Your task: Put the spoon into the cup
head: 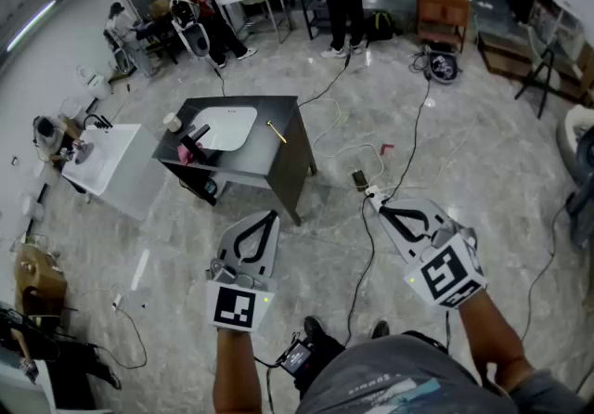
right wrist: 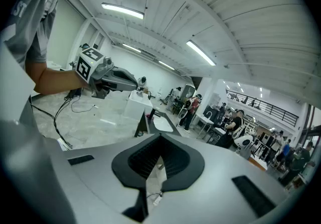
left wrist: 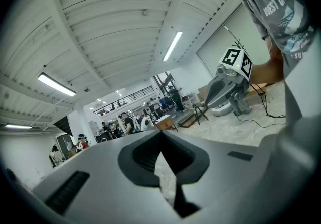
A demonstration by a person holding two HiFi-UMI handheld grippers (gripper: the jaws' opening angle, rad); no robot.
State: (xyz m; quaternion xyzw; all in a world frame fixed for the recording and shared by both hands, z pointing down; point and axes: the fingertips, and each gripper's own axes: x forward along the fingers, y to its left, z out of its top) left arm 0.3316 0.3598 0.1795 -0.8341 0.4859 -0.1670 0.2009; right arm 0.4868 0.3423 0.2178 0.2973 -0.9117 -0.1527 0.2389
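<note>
2 grippers held low over floor (head: 464,152), well apart from table; left gripper (head: 272,214) jaws pressed together, nothing between; right gripper (head: 370,196) likewise closed, empty; dark table (head: 281,157) at 11 o'clock of both; white basin (head: 225,127) on top; yellow spoon (head: 277,132) lying at basin's 3 o'clock; cup (head: 173,122) at basin's 9 o'clock, near table edge.

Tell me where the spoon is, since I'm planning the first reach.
In the head view the spoon lies on the dark table, right of the white basin; the cup stands at the table's left edge.
</note>
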